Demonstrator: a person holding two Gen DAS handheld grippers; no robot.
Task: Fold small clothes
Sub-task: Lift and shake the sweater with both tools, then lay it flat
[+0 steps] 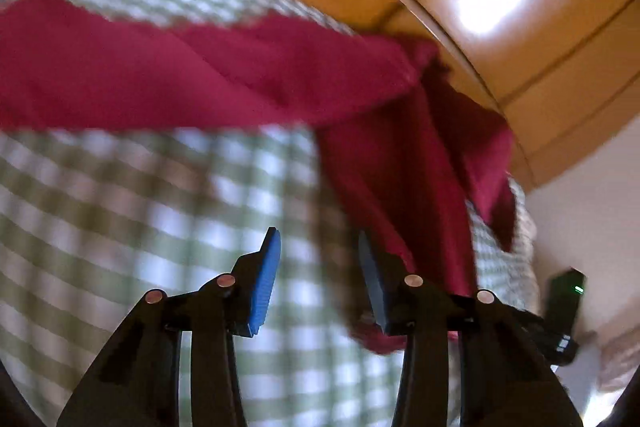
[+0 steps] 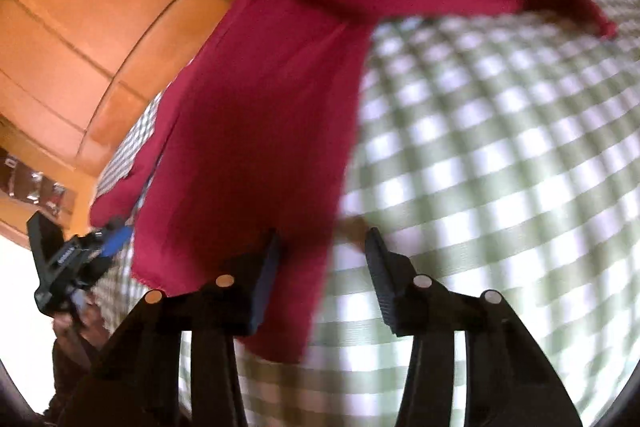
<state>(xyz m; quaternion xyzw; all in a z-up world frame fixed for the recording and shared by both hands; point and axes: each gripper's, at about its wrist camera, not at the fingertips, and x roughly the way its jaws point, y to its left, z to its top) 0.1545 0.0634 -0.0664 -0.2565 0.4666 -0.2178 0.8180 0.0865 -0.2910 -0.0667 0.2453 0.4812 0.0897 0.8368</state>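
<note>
A dark red garment point(image 1: 224, 75) lies on a green and white checked cloth point(image 1: 120, 211). In the left wrist view one part stretches across the cloth and another runs down towards my right finger. My left gripper point(image 1: 320, 247) is open and empty just above the checked cloth, beside the garment's edge. In the right wrist view the garment point(image 2: 248, 115) reaches down between the fingers. My right gripper point(image 2: 322, 247) is open, with the garment's lower edge lying in the gap near the left finger. Both views are blurred.
The checked cloth point(image 2: 500, 163) covers the table. Orange wooden flooring point(image 1: 540, 39) lies beyond it, also in the right wrist view point(image 2: 80, 39). The other gripper shows at the right edge of the left wrist view point(image 1: 564, 311) and at the left of the right wrist view point(image 2: 68, 263).
</note>
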